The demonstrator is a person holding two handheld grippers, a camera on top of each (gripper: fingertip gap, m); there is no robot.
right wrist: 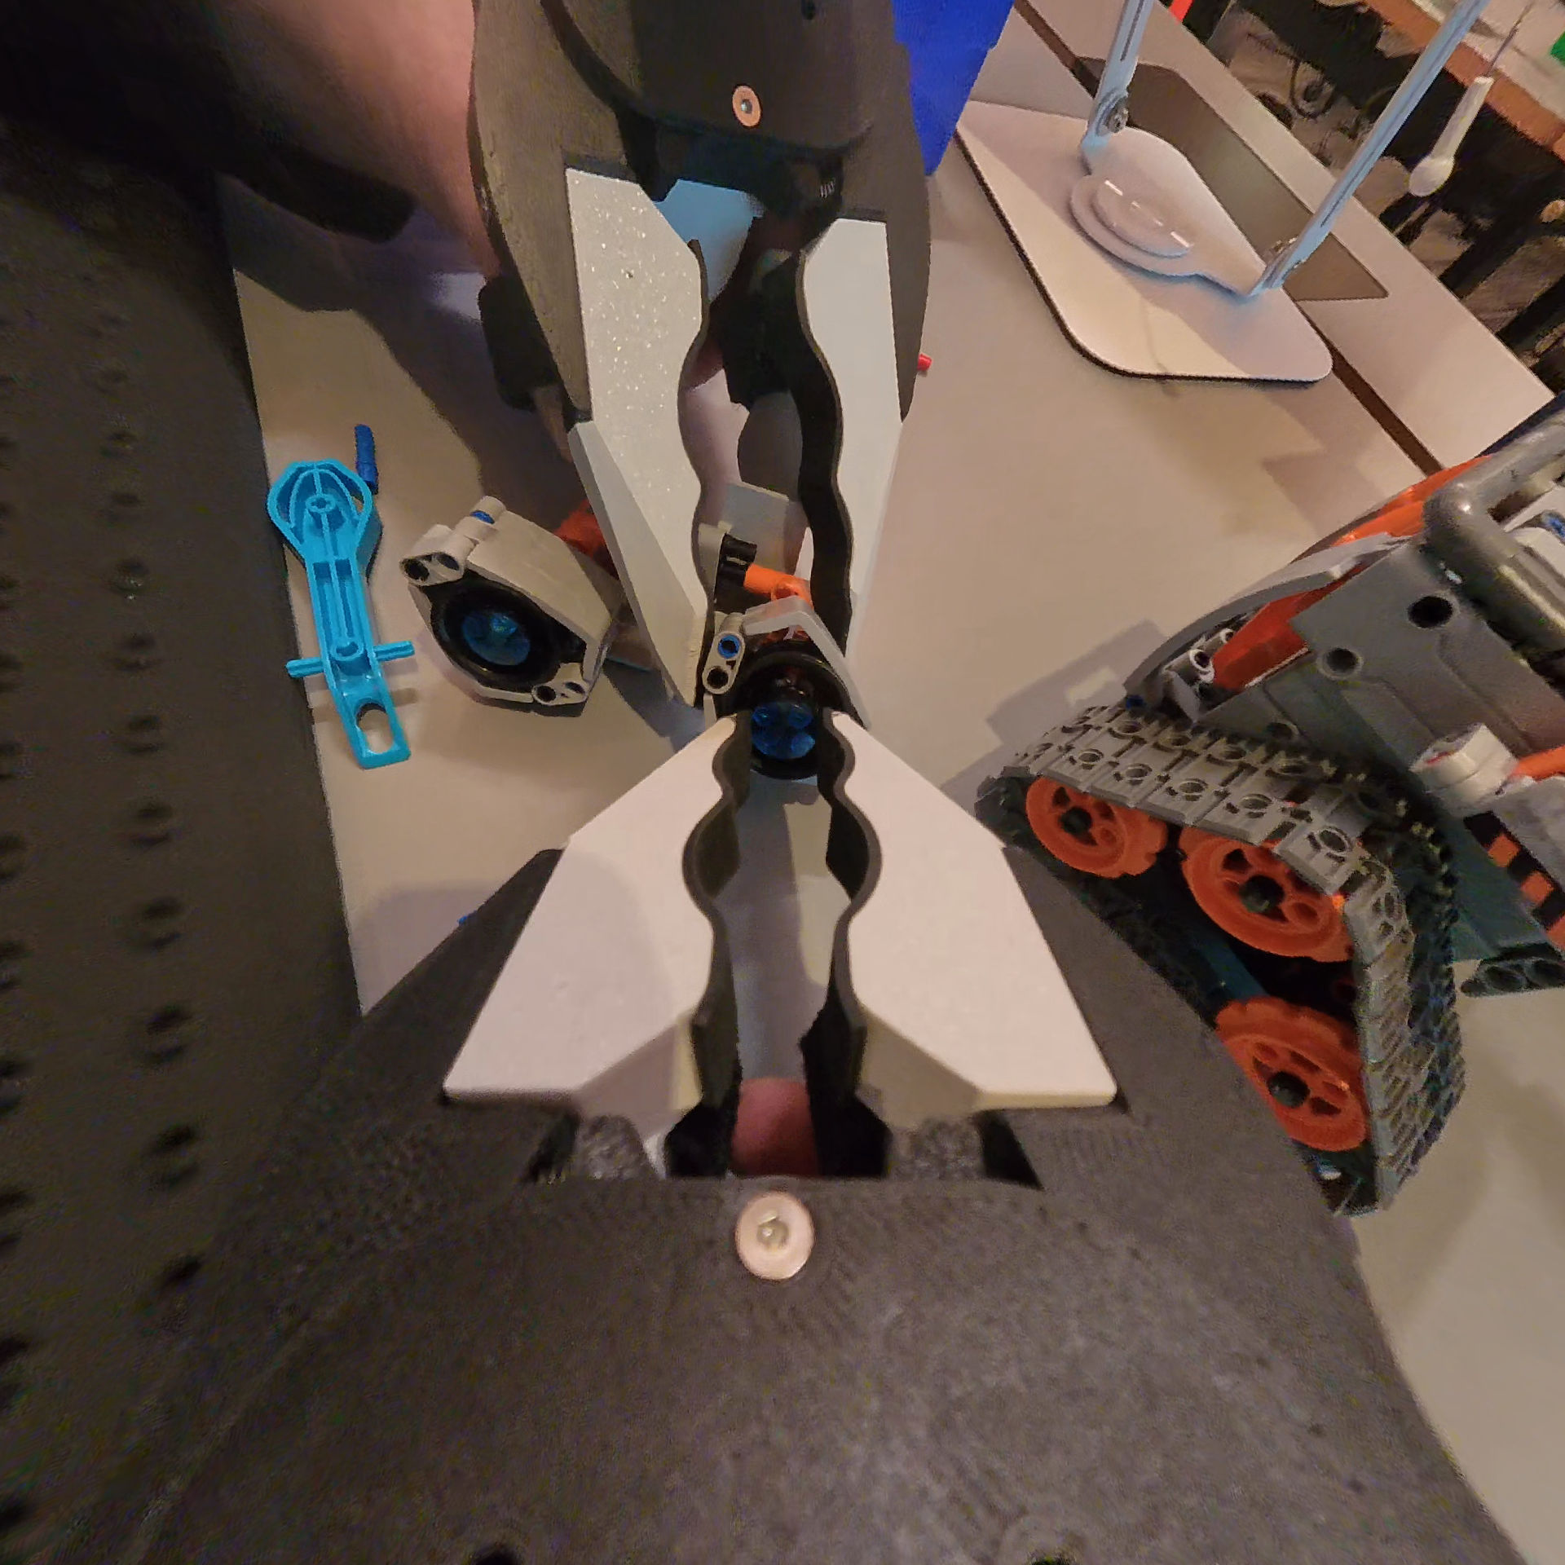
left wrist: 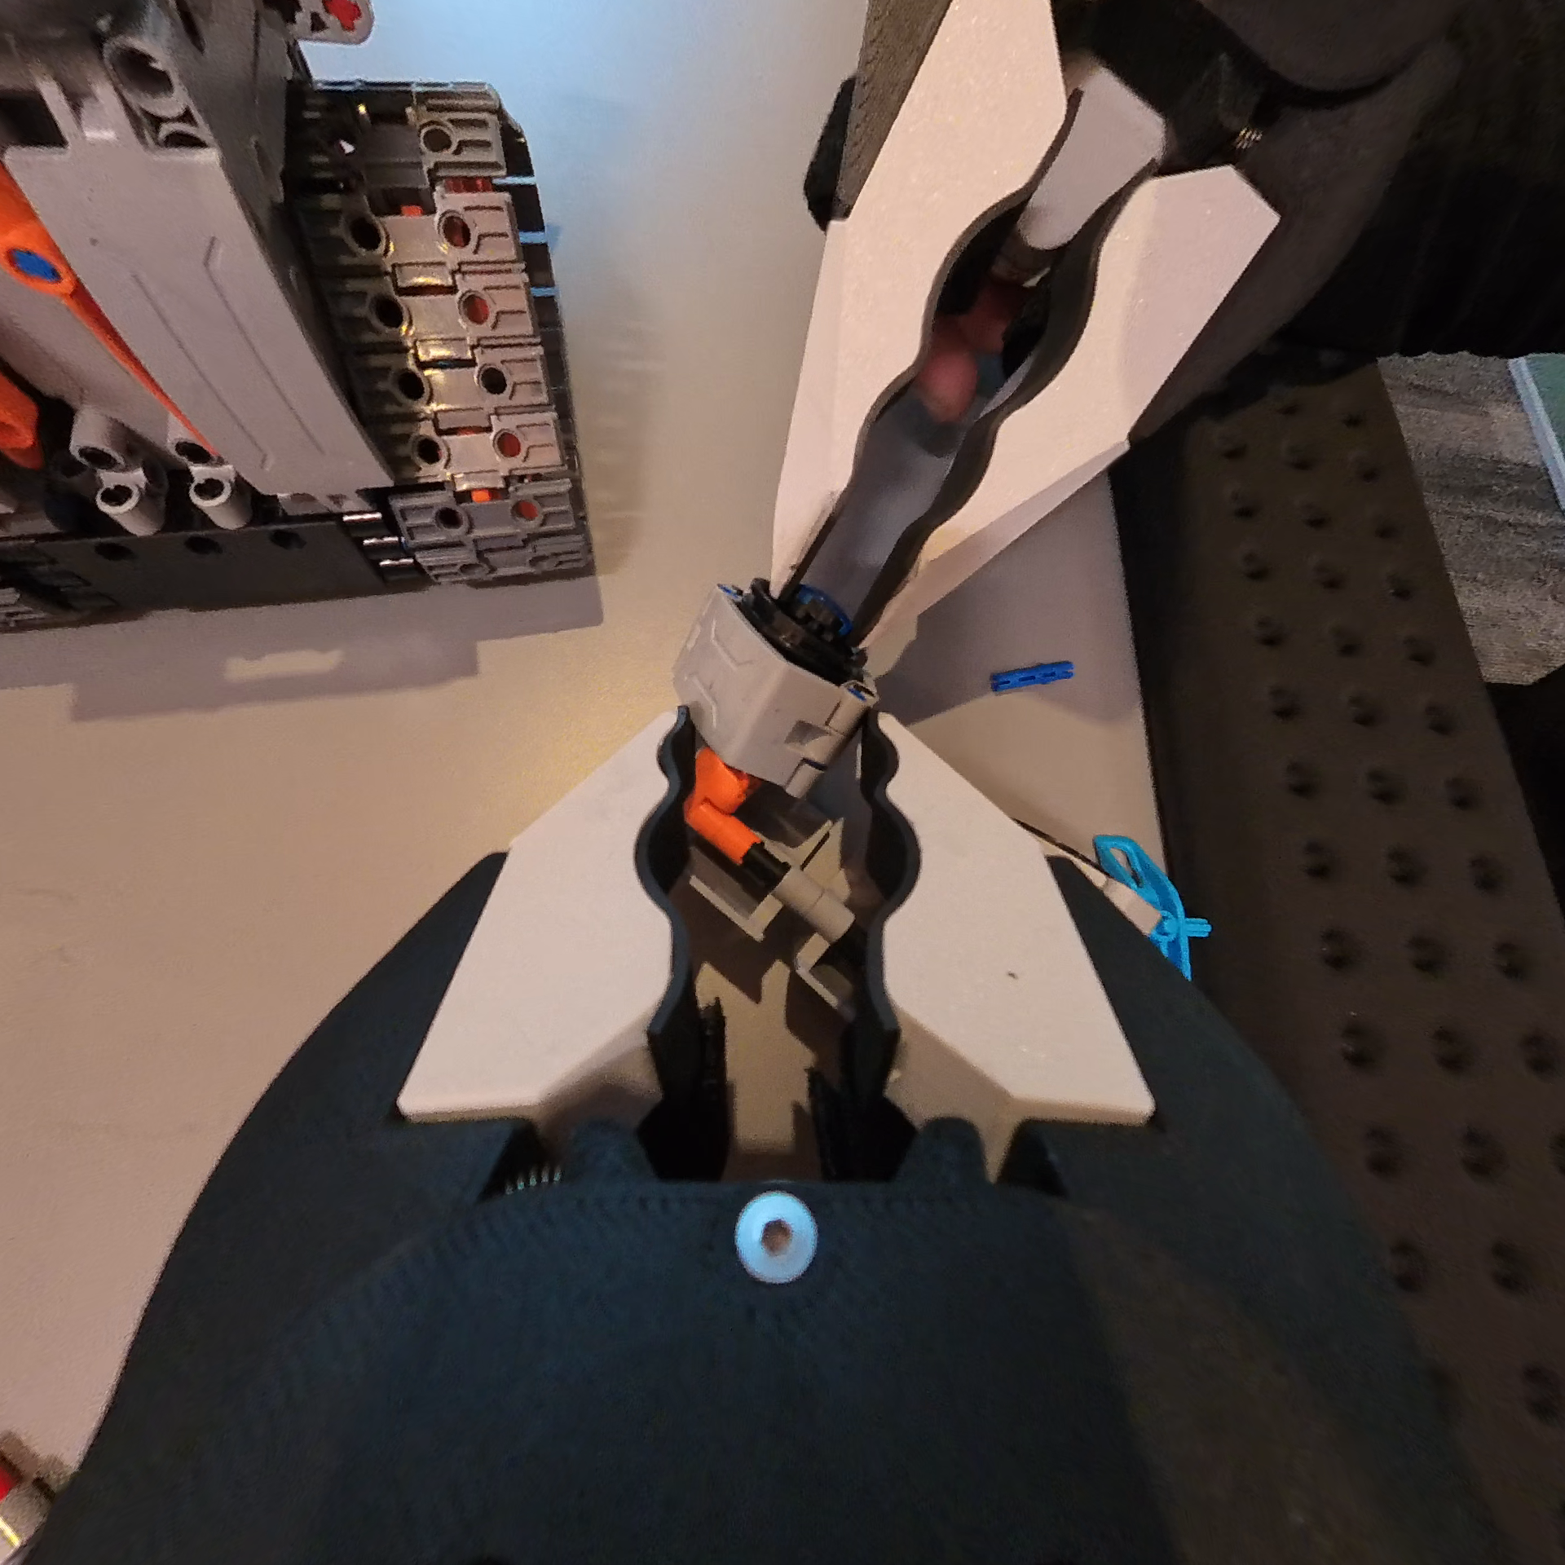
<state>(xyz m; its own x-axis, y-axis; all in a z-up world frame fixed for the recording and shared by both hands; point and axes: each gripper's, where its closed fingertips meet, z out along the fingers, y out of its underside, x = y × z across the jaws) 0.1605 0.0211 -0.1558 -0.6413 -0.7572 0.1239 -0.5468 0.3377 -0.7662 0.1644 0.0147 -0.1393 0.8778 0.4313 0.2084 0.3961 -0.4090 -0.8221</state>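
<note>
Partly hidden grey block assembly between jaws

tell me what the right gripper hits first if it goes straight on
The right gripper would meet the blue pin in the grey motor block, already at its fingers; the left gripper is right behind.

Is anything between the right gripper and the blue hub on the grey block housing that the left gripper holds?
Nothing visible. The right gripper tips already flank the blue hub of the grey block housing, clamped in the left gripper.
</note>
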